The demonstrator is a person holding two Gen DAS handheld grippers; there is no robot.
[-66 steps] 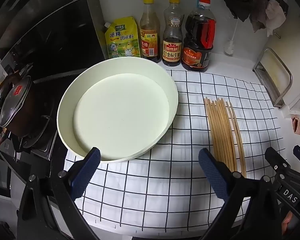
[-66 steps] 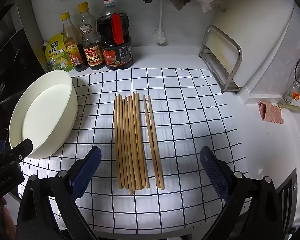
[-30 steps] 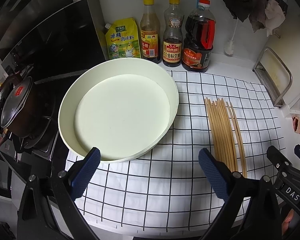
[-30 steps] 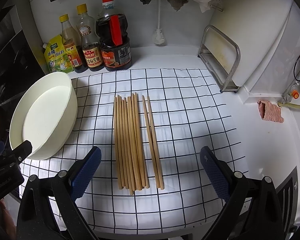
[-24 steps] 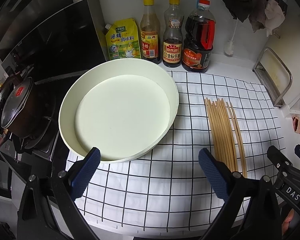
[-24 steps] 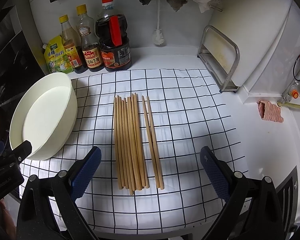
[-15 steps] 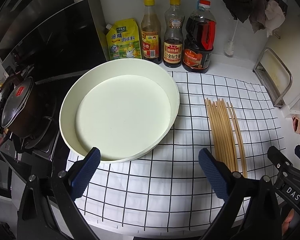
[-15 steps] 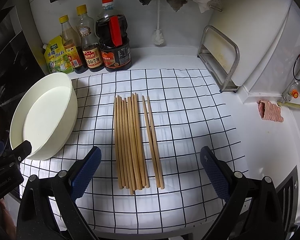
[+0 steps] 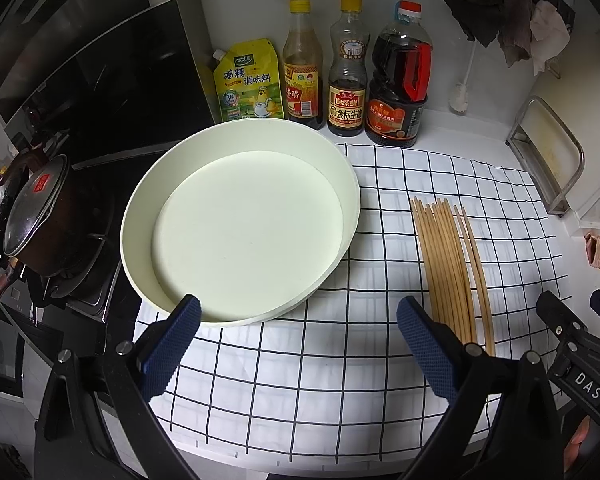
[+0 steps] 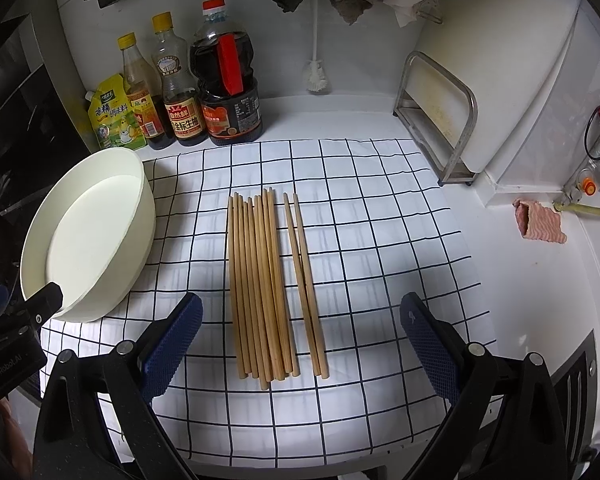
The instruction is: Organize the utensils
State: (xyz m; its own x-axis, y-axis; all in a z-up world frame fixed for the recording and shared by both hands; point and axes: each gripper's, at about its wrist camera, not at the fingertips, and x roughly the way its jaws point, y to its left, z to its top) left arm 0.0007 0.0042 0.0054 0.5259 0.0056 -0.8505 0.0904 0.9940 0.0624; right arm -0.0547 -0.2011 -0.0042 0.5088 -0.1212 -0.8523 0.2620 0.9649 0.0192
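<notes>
Several wooden chopsticks point(image 10: 262, 280) lie side by side on a black-and-white checked cloth point(image 10: 372, 240), with a separate pair point(image 10: 305, 280) just to their right. The same chopsticks point(image 9: 448, 268) show at the right of the left wrist view. A round white tray point(image 9: 240, 232) sits on the cloth's left side, with nothing in it; the right wrist view shows this tray point(image 10: 136, 224) at far left. My left gripper point(image 9: 298, 334) hovers open in front of the tray. My right gripper point(image 10: 300, 328) hovers open just short of the chopsticks' near ends.
Three sauce bottles point(image 9: 348, 80) and a yellow seasoning pouch point(image 9: 250, 80) stand against the back wall. A lidded pot point(image 9: 32, 216) sits on the stove at left. A metal rack point(image 10: 440, 120) with a white board stands at right, a pink rag point(image 10: 540, 222) beyond it.
Both views have shifted by only a few pixels. Both grippers stay open and nothing on the cloth has moved.
</notes>
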